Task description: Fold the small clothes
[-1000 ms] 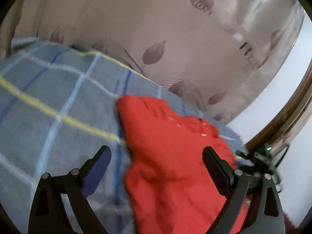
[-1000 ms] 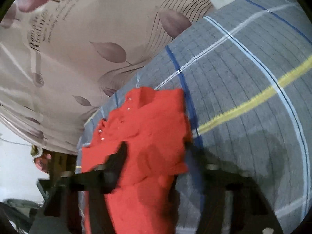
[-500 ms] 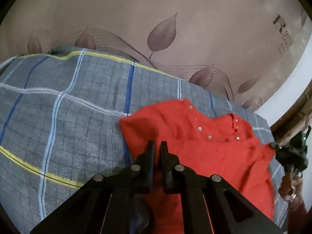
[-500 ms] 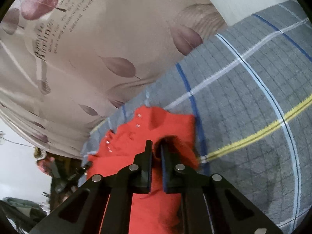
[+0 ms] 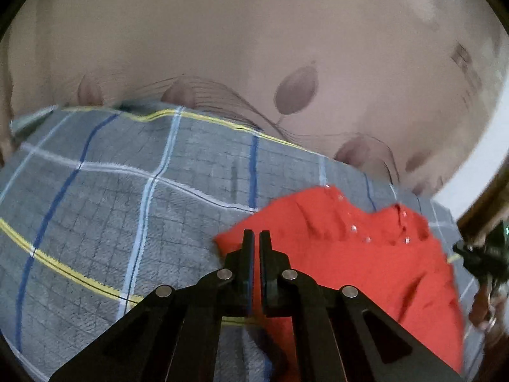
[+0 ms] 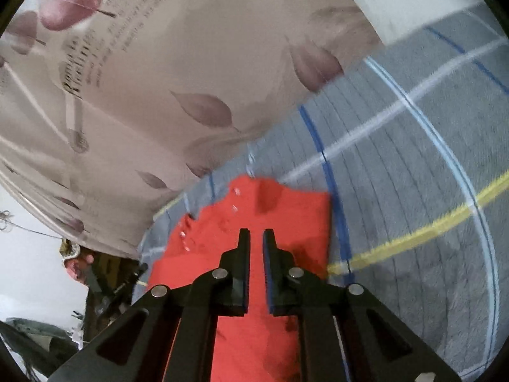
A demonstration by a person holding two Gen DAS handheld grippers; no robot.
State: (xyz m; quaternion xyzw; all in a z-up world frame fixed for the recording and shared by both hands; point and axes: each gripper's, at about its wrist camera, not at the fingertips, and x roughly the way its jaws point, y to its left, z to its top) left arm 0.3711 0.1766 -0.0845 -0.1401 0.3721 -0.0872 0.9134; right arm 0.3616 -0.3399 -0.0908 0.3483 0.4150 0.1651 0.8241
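Two grippers over one red top (image 5: 366, 254) on the plaid blanket (image 5: 111, 207). Left gripper (image 5: 257, 237): jaws nearly together, at the top's left corner, lower centre of frame. Right gripper (image 6: 256, 234): narrow gap, cloth visible through it; a pinch cannot be told. Top's long axis runs along the right fingers.

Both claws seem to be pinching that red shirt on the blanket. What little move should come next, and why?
Probably carry the near edge forward toward the beaded neckline. The left claw and right claw both look closed on the red shirt at its near edge, while its far half lies flat on the checked blanket, so the fold is not yet made.
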